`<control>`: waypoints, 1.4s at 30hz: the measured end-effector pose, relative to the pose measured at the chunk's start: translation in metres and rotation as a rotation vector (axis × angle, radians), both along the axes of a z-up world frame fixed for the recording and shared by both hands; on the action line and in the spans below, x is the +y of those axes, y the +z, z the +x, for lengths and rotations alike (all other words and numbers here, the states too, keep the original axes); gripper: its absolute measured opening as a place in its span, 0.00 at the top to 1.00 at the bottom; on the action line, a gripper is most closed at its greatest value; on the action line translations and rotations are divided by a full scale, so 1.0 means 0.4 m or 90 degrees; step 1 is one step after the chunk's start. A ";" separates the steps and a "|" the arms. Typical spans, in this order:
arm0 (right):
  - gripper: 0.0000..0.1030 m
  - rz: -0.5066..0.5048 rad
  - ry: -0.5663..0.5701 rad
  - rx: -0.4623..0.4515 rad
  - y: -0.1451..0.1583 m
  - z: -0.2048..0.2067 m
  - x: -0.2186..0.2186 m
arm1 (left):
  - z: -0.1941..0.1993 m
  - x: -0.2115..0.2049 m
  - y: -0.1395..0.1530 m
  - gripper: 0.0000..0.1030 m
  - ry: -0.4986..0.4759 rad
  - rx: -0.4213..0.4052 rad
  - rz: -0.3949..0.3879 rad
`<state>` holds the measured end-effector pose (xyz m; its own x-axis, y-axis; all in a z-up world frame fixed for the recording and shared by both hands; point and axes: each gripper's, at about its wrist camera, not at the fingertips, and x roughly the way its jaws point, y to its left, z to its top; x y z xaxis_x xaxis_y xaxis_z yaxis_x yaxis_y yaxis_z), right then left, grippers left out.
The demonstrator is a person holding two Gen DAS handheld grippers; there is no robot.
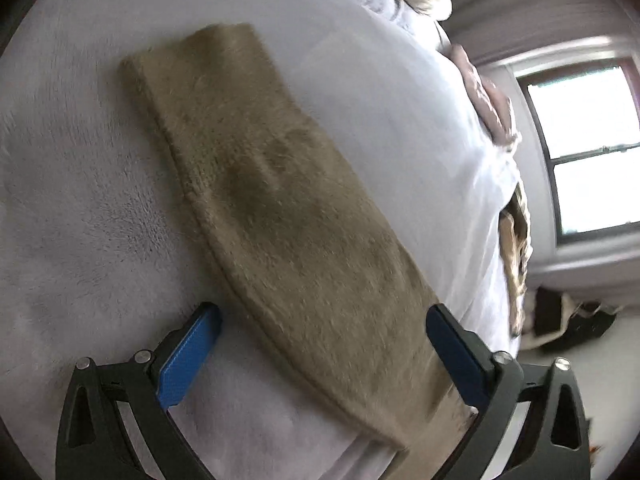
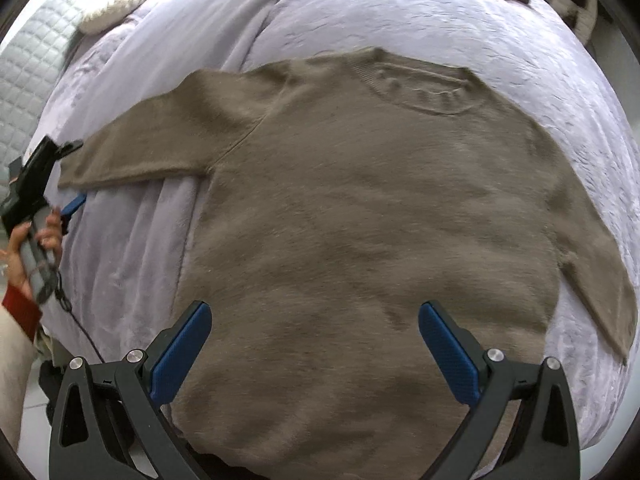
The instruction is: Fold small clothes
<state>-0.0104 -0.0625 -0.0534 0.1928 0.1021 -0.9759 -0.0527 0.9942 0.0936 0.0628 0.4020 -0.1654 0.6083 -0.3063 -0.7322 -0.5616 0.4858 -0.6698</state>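
A fuzzy olive-brown knit sweater (image 2: 360, 208) lies spread flat, front up, on a pale lavender plush blanket (image 2: 420, 12) covering a bed. In the right wrist view its ribbed round neckline (image 2: 420, 88) points away from the camera and the hem end sits nearest, between and under the fingers. One sleeve (image 2: 160, 136) stretches out straight to the left side of that view; the other sleeve (image 2: 596, 280) angles down along the right side.

Right gripper (image 2: 316, 348): jaws spread wide, blue pads (image 2: 180, 356) apart over the lower body of the sweater, nothing pinched between them. Contact with the fabric cannot be told.

Left gripper (image 1: 324, 356): also spread wide, blue pads (image 1: 192, 352) either side of the sleeve cuff end, which runs up and away in the left wrist view as a long brown strip (image 1: 272, 208) on the blanket. The right-hand finger sits at the sleeve edge; the left-hand finger is just off the fabric, over blanket. Not clamped on anything.

In the right wrist view the left gripper (image 2: 70, 172) shows at the far left by the cuff, held by a hand (image 2: 28, 240) with a red sleeve cuff (image 2: 20, 312) at the wrist; a thin black cord hangs from it.

A white-framed window (image 1: 588, 152) and crumpled pinkish cloth (image 1: 488, 100) at the bed edge show in the left wrist view. A white quilted cover (image 2: 36, 68) sits at upper left in the right wrist view.
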 end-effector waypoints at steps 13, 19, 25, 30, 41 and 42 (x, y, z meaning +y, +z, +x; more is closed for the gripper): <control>0.00 0.023 0.004 0.004 -0.018 -0.019 0.028 | 0.043 -0.146 0.191 0.92 -0.115 -0.103 0.142; 0.00 0.045 -0.039 -0.013 0.003 -0.037 -0.050 | 0.115 -0.450 0.353 0.92 -0.285 -0.198 0.207; 0.00 0.056 -0.122 -0.024 0.008 -0.091 -0.200 | 0.177 -0.839 0.357 0.92 -0.461 -0.215 0.219; 0.00 0.051 -0.188 -0.012 -0.021 -0.132 -0.320 | 0.172 -1.102 0.246 0.87 -0.572 -0.137 0.342; 0.00 0.017 -0.162 -0.029 -0.041 -0.068 -0.370 | 0.015 -0.948 0.292 0.17 -0.525 -0.140 0.470; 0.00 0.012 -0.139 -0.042 -0.035 -0.045 -0.351 | 0.005 -0.879 0.301 0.17 -0.494 -0.125 0.501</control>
